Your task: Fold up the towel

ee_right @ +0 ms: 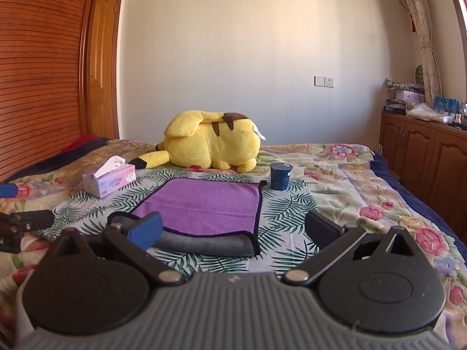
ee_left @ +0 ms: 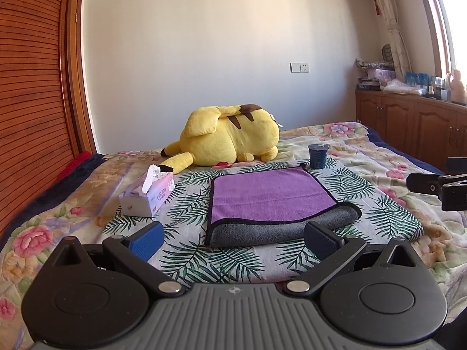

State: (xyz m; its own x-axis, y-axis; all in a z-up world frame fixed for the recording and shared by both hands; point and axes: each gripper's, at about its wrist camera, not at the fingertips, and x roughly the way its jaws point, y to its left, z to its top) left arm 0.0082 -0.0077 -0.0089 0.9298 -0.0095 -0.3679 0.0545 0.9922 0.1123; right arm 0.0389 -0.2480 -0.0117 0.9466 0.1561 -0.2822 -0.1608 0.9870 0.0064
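On floral bed (ee_left: 364, 145), over palm-leaf cloth (ee_left: 189, 204): big yellow plush (ee_left: 230, 137) at the far edge. Nearer, centered on that cloth, purple towel (ee_left: 268, 195), folded, grey underside showing along the near edge. Left of towel, tissue box (ee_left: 149, 195); beyond its far right corner, dark cup (ee_left: 318, 156). Nearest, left gripper (ee_left: 233, 240) and right gripper (ee_right: 233, 230), both spread wide, gripping nothing, just short of towel.

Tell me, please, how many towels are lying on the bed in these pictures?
1. A single purple and grey towel, already folded over, lies on the leaf-print cloth between the tissue box and the dark cup. Nothing suggests another is hidden.
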